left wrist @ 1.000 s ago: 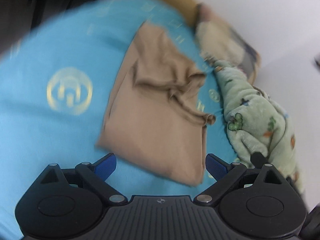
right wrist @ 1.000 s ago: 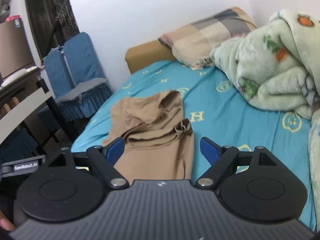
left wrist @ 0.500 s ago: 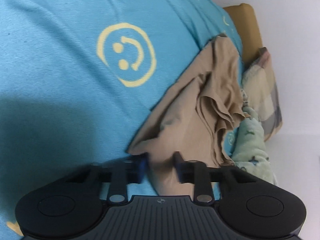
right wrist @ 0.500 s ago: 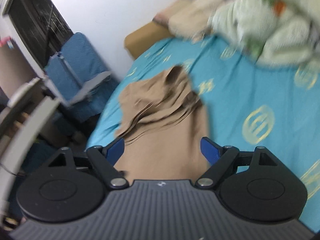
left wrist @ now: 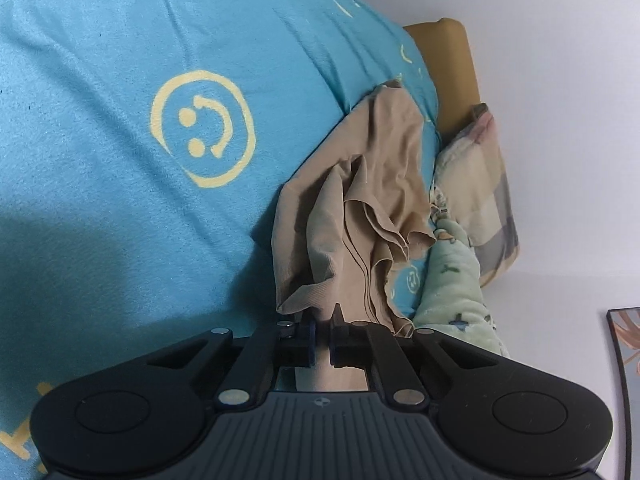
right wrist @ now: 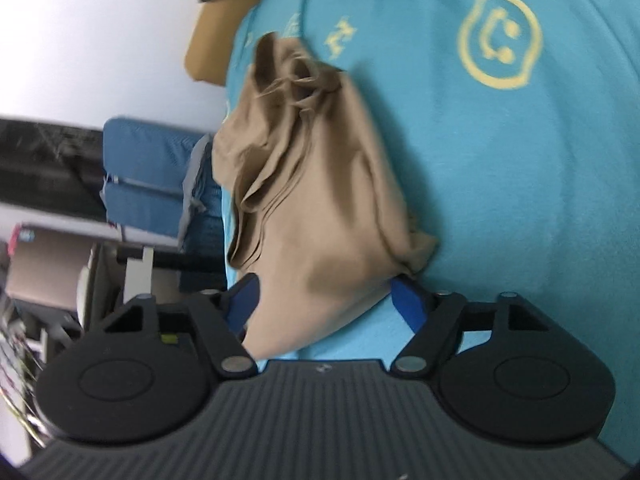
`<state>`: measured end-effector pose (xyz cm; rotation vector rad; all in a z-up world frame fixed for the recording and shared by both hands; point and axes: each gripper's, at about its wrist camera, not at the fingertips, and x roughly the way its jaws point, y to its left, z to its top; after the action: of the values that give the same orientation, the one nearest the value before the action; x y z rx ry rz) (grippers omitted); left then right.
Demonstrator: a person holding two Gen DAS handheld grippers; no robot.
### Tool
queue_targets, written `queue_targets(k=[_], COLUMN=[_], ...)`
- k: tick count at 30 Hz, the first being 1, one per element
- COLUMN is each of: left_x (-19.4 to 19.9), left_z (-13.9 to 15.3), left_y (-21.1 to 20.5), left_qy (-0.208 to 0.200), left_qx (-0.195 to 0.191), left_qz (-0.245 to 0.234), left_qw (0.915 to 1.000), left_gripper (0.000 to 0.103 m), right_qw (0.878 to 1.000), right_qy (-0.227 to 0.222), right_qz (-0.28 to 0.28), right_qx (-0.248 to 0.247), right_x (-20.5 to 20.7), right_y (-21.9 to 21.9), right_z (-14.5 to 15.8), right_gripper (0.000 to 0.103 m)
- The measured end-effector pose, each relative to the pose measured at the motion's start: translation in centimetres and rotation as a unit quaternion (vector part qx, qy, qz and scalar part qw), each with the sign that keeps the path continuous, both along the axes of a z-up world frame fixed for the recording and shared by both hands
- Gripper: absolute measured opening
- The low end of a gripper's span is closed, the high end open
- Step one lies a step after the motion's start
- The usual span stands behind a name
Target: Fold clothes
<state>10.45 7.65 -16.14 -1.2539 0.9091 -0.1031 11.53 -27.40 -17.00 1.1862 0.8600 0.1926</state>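
Fabric of the tan garment [left wrist: 360, 216] lies rumpled on the blue bed sheet [left wrist: 120, 60]. Left claw [left wrist: 322, 338] is pinched onto its near hem, likely to lift that edge for folding. Right claw [right wrist: 324, 300] gapes wide astride the opposite corner, gripping nothing yet.

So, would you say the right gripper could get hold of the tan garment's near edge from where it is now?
Probably yes. The right gripper is open, its blue pads either side of the tan garment's near edge, with nothing between. The left gripper already pinches another edge.
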Motion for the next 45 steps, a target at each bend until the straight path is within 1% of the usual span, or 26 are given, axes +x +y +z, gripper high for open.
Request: queue_targets(k=[2, 4, 5, 7, 11, 12, 13, 16, 18, 19, 20, 21, 22, 25, 26, 28, 31, 36, 40, 42, 45], left_x=[-0.2, -0.3, -0.3, -0.5, -0.6, -0.7, -0.8, -0.5, -0.4, -0.4, -0.3, -0.4, -0.4, -0.3, -0.3, -0.4, -0.7, -2.7, -5.7, -8.2, -12.1], left_z=[0.2, 0.3, 0.4, 0.4, 1.0, 1.1, 1.2, 1.4, 1.6, 1.7, 1.8, 1.9, 2.1, 2.6, 2.7, 3.0, 4.0, 7.4, 10.1, 11.6, 12.9], left_y=[-0.1, -0.2, -0.1, 0.2, 0.1, 0.2, 0.3, 0.1, 0.0, 0.0, -0.1, -0.1, -0.1, -0.3, -0.3, -0.4, -0.5, -0.2, -0.1, -0.2, -0.3], left_qy=[-0.001, -0.003, -0.004, -0.011, -0.030, -0.034, -0.039, -0.047, -0.050, -0.052, -0.054, -0.057, -0.061, -0.072, -0.074, -0.081, -0.102, -0.155, -0.184, -0.197, -0.206], left_qx=[-0.002, -0.001, -0.002, -0.008, -0.015, -0.019, -0.023, -0.021, -0.016, -0.015, -0.014, -0.012, -0.009, -0.001, 0.000, 0.003, 0.006, 0.014, 0.007, 0.024, 0.027], left_qz=[0.000, 0.003, 0.004, 0.006, 0.002, 0.004, 0.005, 0.006, 0.003, 0.001, -0.001, -0.004, -0.007, -0.012, -0.013, -0.016, -0.022, -0.036, -0.047, -0.055, -0.061], left_qw=[1.0000, 1.0000, 1.0000, 0.9999, 0.9995, 0.9992, 0.9990, 0.9986, 0.9986, 0.9985, 0.9985, 0.9983, 0.9980, 0.9974, 0.9972, 0.9966, 0.9946, 0.9872, 0.9817, 0.9786, 0.9763], left_gripper=[0.006, 0.006, 0.006, 0.006, 0.006, 0.006, 0.005, 0.005, 0.005, 0.005, 0.005, 0.005, 0.005, 0.005, 0.005, 0.005, 0.004, 0.004, 0.004, 0.004, 0.004], right_qw=[1.000, 1.000, 0.999, 0.999, 0.999, 0.999, 0.999, 0.999, 0.999, 0.998, 0.997, 0.997, 0.996, 0.996, 0.995, 0.994, 0.989, 0.976, 0.965, 0.960, 0.953], right_qy=[0.004, 0.011, 0.016, 0.011, -0.003, -0.005, -0.006, -0.009, -0.011, -0.012, -0.017, -0.022, -0.022, -0.030, -0.033, -0.049, -0.088, -0.160, -0.205, -0.223, -0.244], right_qz=[-0.009, -0.018, -0.014, 0.006, 0.046, 0.041, 0.031, -0.006, -0.031, -0.043, -0.049, -0.054, -0.058, -0.051, -0.050, -0.052, -0.059, -0.058, -0.054, -0.060, -0.072], right_qx=[0.009, 0.021, 0.029, 0.040, 0.009, -0.010, -0.021, -0.032, -0.038, -0.042, -0.051, -0.059, -0.061, -0.070, -0.077, -0.087, -0.102, -0.135, -0.156, -0.157, -0.164], right_x=[-0.3, -0.9, -1.1, -1.2, -0.2, 0.0, 0.1, -0.6, -1.0, -1.3, -1.4, -1.5, -1.6, -1.5, -1.5, -1.5, -2.0, -3.5, -6.4, -8.1, -11.8], right_y=[-0.1, 0.0, 0.3, 0.9, 2.0, 1.9, 1.5, 0.4, -0.3, -0.7, -0.8, -0.8, -1.0, -1.1, -1.0, -0.9, -1.0, -0.6, -0.6, -0.6, -0.3], right_z=[-0.2, -0.2, -0.2, 0.2, 0.4, 0.5, 0.4, 0.6, 0.8, 0.9, 1.2, 1.5, 1.5, 1.6, 1.8, 2.5, 4.2, 8.5, 11.7, 12.8, 14.2], right_gripper=[0.065, 0.065, 0.065, 0.065, 0.066, 0.066, 0.063, 0.063, 0.065, 0.064, 0.060, 0.046, 0.034, 0.017, 0.014, 0.010, 0.009, 0.009, 0.008, 0.009, 0.008])
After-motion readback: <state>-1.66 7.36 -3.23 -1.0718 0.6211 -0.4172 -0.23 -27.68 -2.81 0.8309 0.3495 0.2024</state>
